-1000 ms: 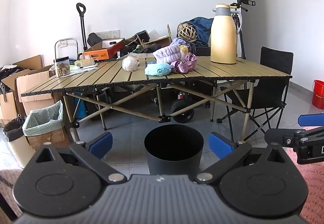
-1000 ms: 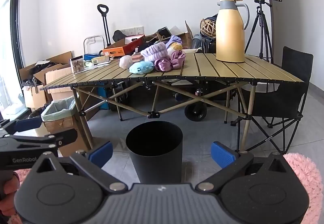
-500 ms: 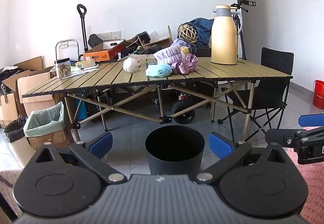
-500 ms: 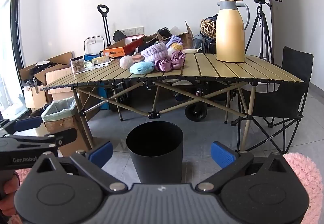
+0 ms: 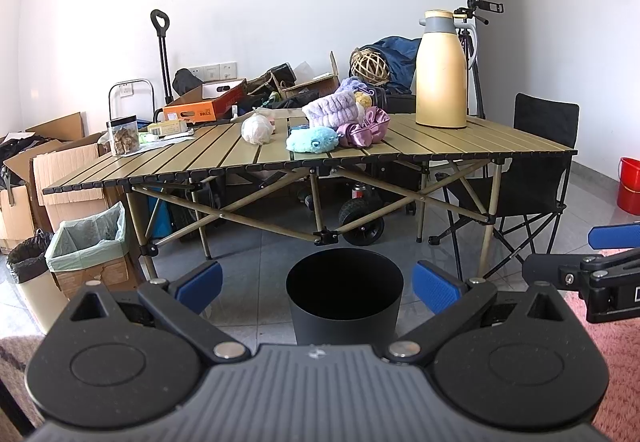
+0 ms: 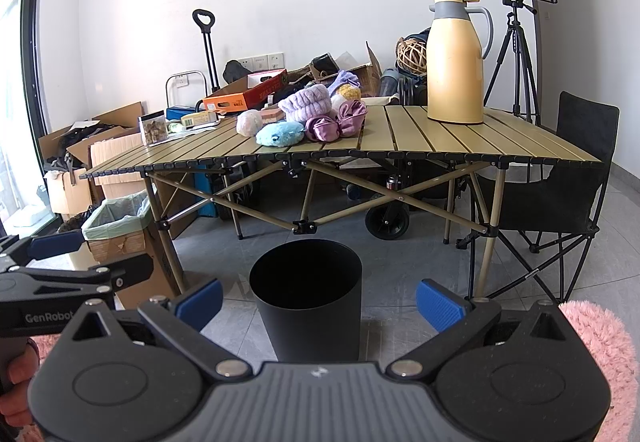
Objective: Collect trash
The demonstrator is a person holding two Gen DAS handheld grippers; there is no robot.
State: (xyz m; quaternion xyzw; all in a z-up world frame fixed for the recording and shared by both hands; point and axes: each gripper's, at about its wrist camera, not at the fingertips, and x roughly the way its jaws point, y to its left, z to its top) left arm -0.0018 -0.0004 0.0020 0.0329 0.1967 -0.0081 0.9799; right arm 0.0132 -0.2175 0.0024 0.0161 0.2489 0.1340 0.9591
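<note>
The word "GenRobot" is printed on my left gripper [image 6: 52, 242] where it enters the right wrist view from the side; print on the orange box [image 5: 208, 102] is too small to read. A black bin [image 5: 344, 294] stands open-mouthed on the grey floor tiles, in front of the near edge of the slatted folding table [image 5: 460, 146], with bare floor around it. On the table, near the middle: a white crumpled wad [image 5: 256, 130], a blue plush toy [image 5: 312, 140], purple cloth [image 5: 364, 130] and a yellow jug [image 5: 440, 74]. My right gripper [image 6: 318, 298] is spread wide and holds nothing. My left gripper is likewise wide and holds nothing, its blue pads [image 5: 200, 282] clear of the bin.
</note>
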